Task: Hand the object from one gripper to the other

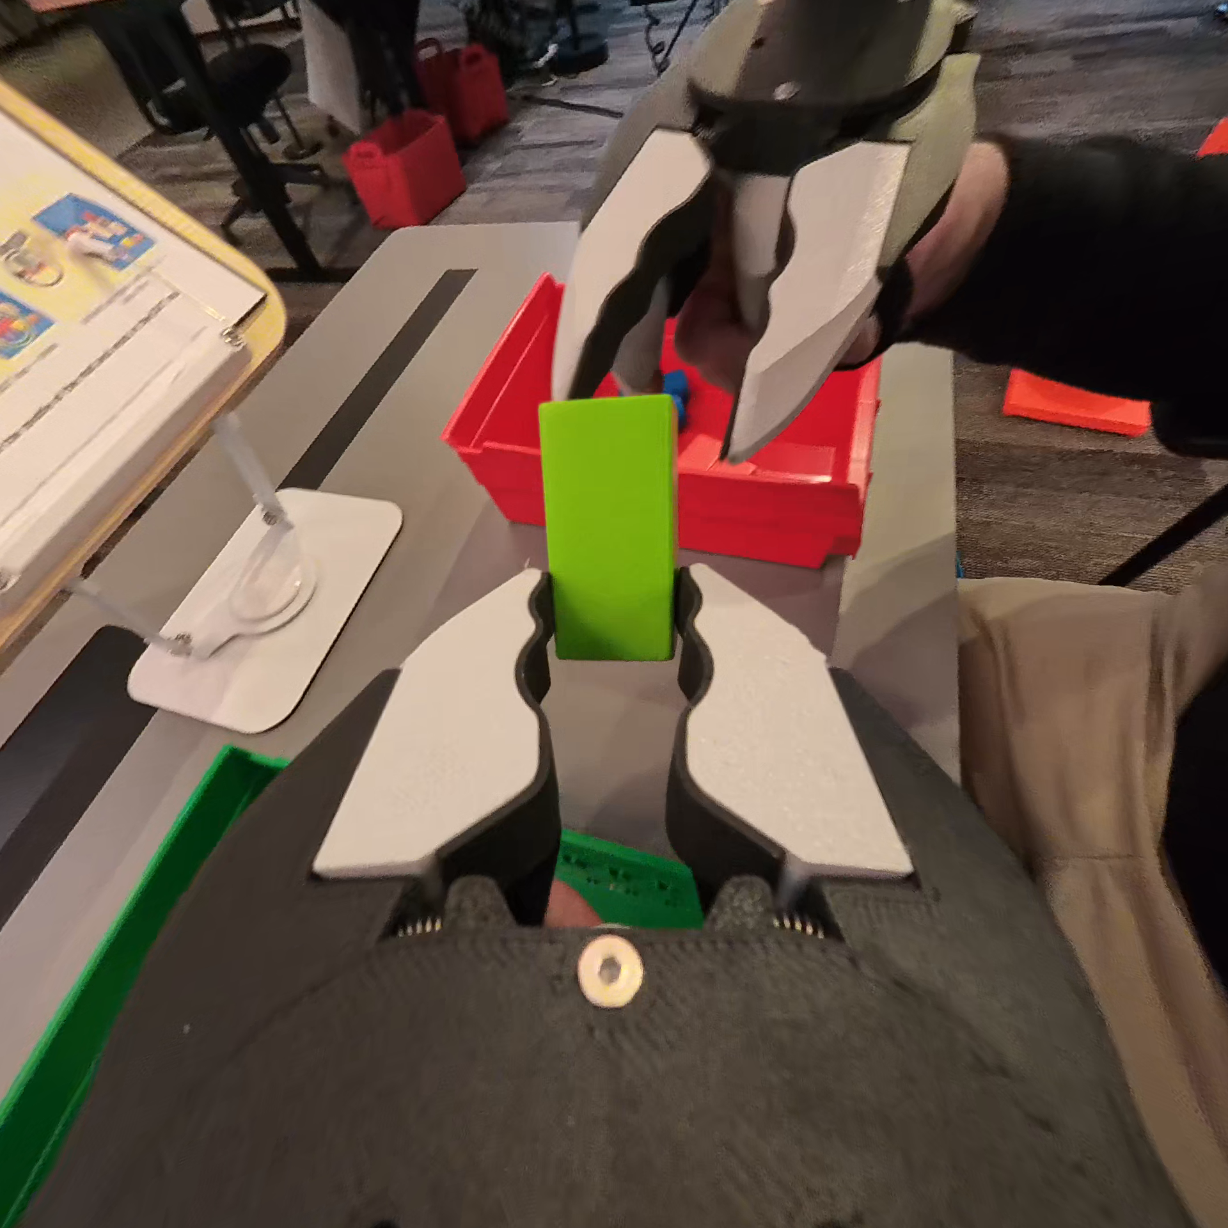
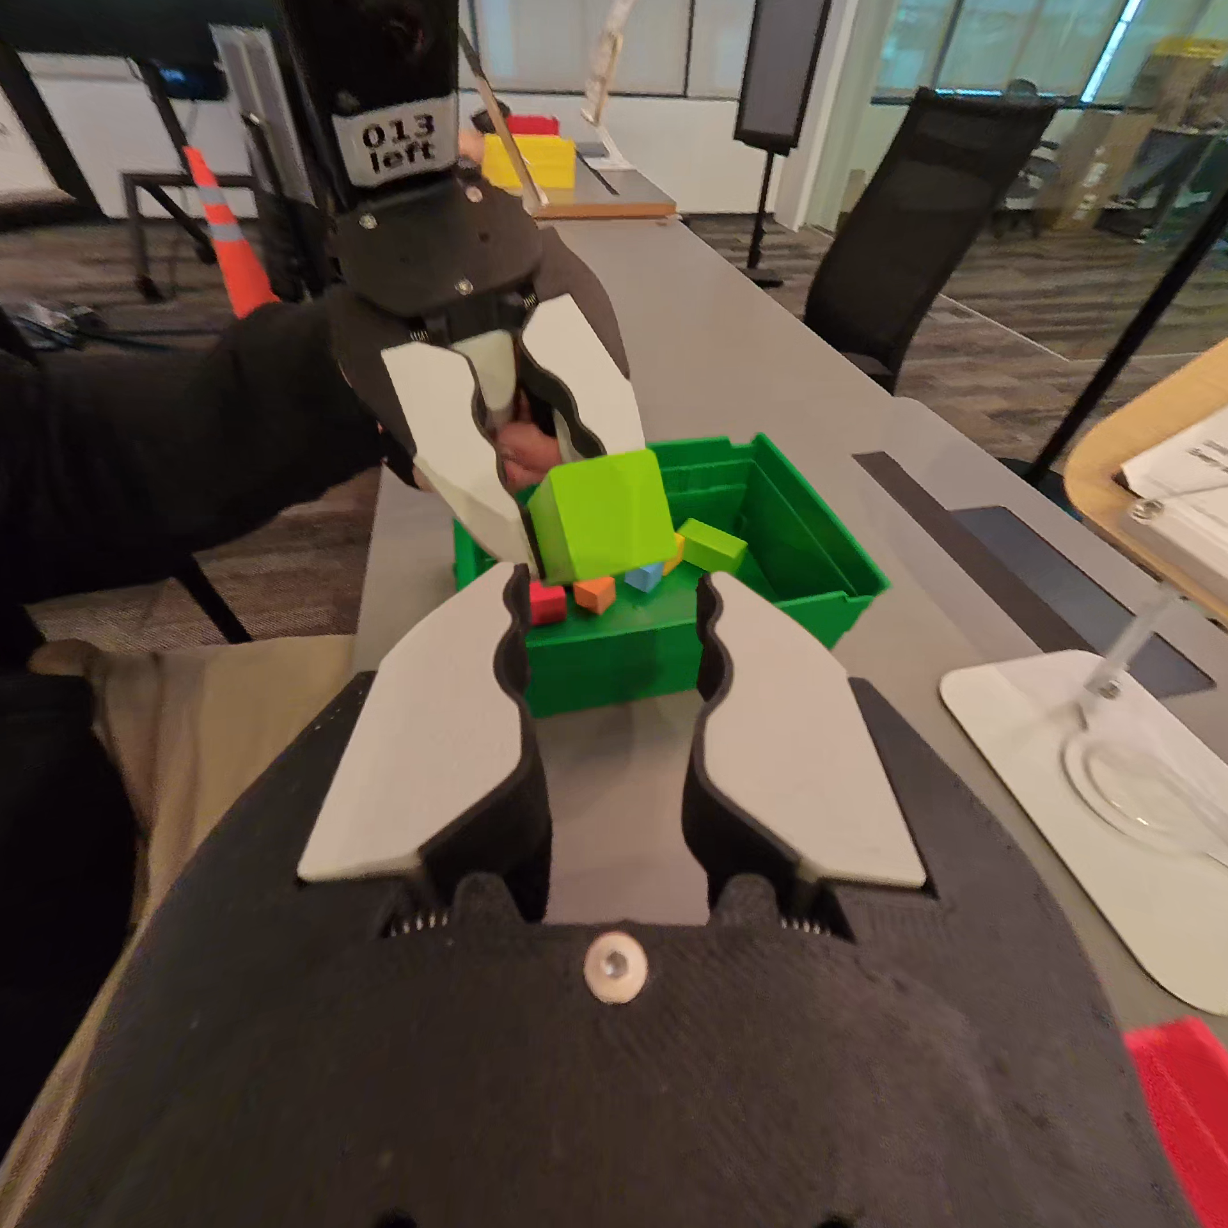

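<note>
The left gripper (image 1: 614, 601) has its 2 jaws clamped on the lower end of a lime-green block (image 1: 608, 525), which stands upright out of the fingertips, above the grey table (image 1: 425, 425). The right gripper (image 1: 654, 425) faces it from the far side of the block, jaws apart and empty, 1 fingertip (image 1: 575, 382) just behind the block's top edge. Beyond the block lies a red bin (image 1: 764, 511). In the right wrist view, a green bin (image 2: 797, 571) sits behind the block, with small coloured cubes (image 2: 595, 593) inside.
</note>
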### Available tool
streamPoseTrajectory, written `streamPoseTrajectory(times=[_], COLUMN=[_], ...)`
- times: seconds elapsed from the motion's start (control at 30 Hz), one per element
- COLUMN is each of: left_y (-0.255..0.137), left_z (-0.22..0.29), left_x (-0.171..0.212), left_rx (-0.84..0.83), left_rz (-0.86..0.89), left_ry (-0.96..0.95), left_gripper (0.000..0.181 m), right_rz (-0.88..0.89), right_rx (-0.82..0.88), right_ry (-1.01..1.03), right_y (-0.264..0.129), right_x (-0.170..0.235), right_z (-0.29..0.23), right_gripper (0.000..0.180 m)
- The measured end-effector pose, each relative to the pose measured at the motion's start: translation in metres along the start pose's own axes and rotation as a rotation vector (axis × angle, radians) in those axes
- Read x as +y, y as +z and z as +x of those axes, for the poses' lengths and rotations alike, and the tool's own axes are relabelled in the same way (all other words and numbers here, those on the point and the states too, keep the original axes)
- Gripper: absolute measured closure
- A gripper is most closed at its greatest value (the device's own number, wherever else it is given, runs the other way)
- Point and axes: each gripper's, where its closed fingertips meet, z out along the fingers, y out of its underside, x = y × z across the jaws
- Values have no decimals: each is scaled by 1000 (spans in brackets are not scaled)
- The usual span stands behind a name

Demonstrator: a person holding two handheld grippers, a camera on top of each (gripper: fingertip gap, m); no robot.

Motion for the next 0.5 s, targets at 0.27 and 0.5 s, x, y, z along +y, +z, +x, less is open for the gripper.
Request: streamPoseTrajectory(times=[0.27, 0.5], left_y=[12, 11], left_z=[25, 22], left_x=[-10, -14], left_rx=[83, 81], left_rz=[25, 57], left_ry=[20, -9], left_gripper=[145, 143], right_rz=[2, -13], right_rx=[-86, -43], right_ry=[1, -28], right_y=[5, -5], right_x=[0, -6], right_z=[-18, -12], right_gripper=[141, 144])
